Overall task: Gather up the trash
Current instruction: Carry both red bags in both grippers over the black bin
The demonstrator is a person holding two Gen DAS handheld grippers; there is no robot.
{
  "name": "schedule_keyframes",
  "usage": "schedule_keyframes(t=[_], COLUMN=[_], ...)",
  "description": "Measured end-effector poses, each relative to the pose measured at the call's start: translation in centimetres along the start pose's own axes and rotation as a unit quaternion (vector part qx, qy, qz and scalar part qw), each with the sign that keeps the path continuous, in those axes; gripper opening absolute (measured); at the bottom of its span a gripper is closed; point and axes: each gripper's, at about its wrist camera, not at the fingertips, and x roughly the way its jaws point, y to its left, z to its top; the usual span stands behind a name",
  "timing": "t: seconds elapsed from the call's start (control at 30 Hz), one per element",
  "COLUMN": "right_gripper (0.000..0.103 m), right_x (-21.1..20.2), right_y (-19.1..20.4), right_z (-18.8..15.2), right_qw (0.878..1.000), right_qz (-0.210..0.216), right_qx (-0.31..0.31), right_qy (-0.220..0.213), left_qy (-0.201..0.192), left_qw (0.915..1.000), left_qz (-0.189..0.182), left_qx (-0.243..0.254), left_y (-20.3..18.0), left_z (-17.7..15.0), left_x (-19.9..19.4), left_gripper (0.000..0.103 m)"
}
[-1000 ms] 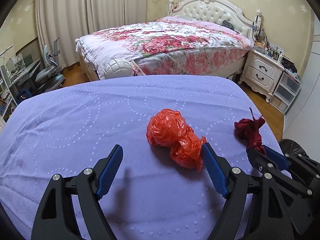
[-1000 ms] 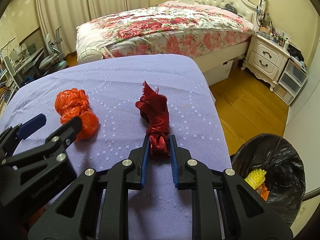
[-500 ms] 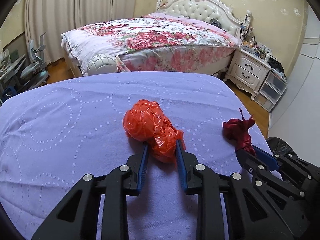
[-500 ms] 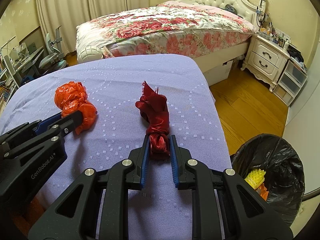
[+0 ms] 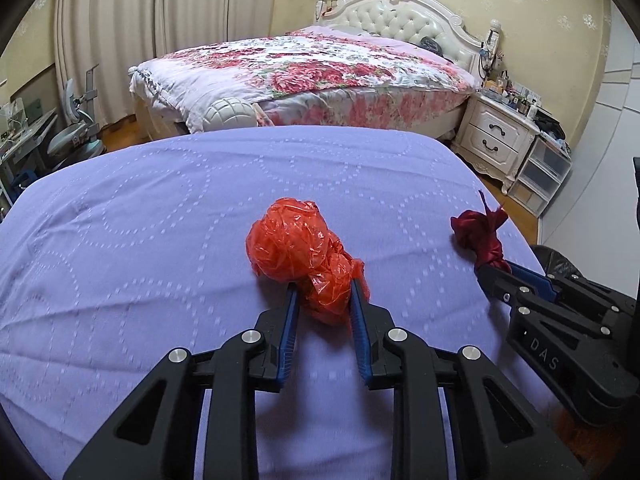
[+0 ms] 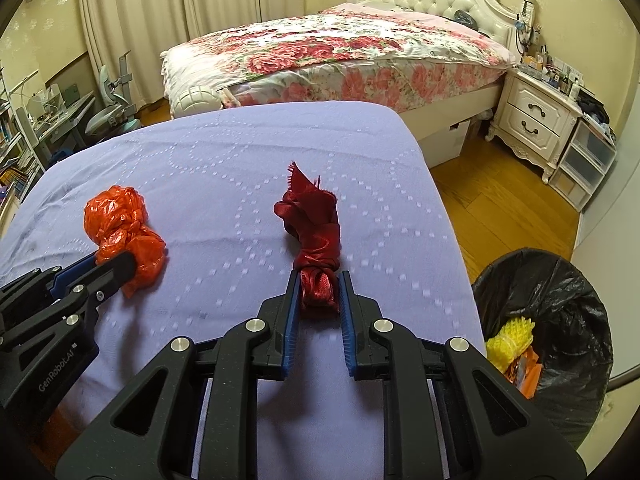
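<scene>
Both tongs loaded. Left tongs point(image 5: 322, 306) are clamped on the near lobe of the orange bag point(image 5: 298, 248); its far lobe sticks out past the tips, long axis roughly in line with the fingers. Right tongs point(image 6: 319, 292) are clamped on the near knotted end of the red cloth point(image 6: 312, 224), which runs straight away from me, frayed tip farthest.

Both pieces lie on the purple worktop point(image 6: 200, 168): bag around the middle, cloth toward the right edge, well apart.

What the next move turns on: the bin point(image 6: 560, 300), black liner, with yellow and orange scraps already in it, stands on the floor just off the worktop's near right corner. It's right of both tongs, and the right hand is nearer. My read: cloth goes first, bag follows over the right edge.

Versus a second ago: left tongs were wide open with the bag ahead of the right finger, not held. They've since slid across and shut on it. Right tongs and cloth unchanged. Neither piece looks lifted yet, though I can't be sure.

Beyond the worktop: bed, nightstand.
</scene>
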Motion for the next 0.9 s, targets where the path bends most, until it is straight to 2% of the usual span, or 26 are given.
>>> schedule_keyframes(t=[0.43,0.67,0.9], right_gripper=[0.018,0.018,0.018], right_x=[-4.9,-8.1,-10.7], right_y=[0.1,-1.8,-4.5], right_z=[-4.8,-6.6,-8.0], right_qw=[1.000,0.999,0.997], right_qz=[0.008,0.002,-0.019], right_qx=[0.002,0.019,0.045], right_qy=[-0.019,-0.040,-0.062], left_qy=[-0.009,-0.023,-0.045], left_qw=[0.9999,0.9994,0.9972], left_qz=[-0.009,-0.016,-0.040], left_qx=[0.005,0.020,0.044], left_y=[-1.4,-3.4,-6.4], left_z=[-3.3,-4.4,-4.7], left_x=[-3.4,-5.4,-7.0], left_gripper=[0.026,0.026,0.026])
